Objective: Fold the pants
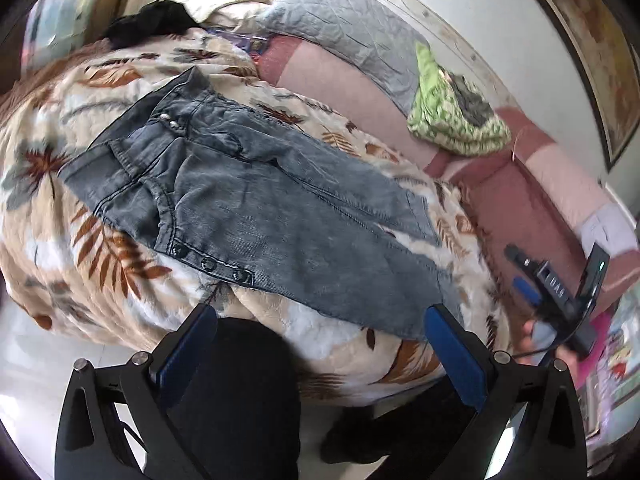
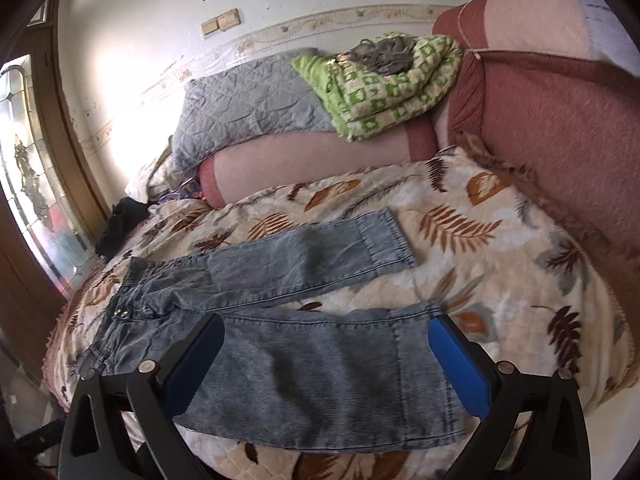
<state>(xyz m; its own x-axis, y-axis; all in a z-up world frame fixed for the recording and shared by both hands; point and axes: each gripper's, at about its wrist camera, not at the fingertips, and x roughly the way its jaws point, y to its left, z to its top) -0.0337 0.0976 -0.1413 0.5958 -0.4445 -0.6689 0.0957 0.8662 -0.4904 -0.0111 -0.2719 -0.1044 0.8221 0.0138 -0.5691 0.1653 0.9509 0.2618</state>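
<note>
Faded blue-grey jeans (image 1: 260,200) lie spread on a leaf-patterned blanket (image 1: 100,240), waistband toward the far left. Their two legs are parted in the right wrist view, the near leg (image 2: 320,380) closest to the bed's edge. My left gripper (image 1: 320,312) hovers open over the near edge of the jeans, touching nothing. My right gripper (image 2: 326,322) is open too, its blue pads (image 2: 460,364) straddling the near leg from above with nothing held. In the left wrist view the right gripper (image 1: 560,284) shows at the far right, held in a hand (image 1: 532,332).
A folded green checked blanket (image 2: 384,84) and a grey quilted pillow (image 2: 248,108) rest on the pink and red sofa back (image 2: 560,120). A black cloth (image 2: 124,220) lies at the blanket's far left corner. A person's dark-trousered leg (image 1: 248,392) stands against the bed's edge.
</note>
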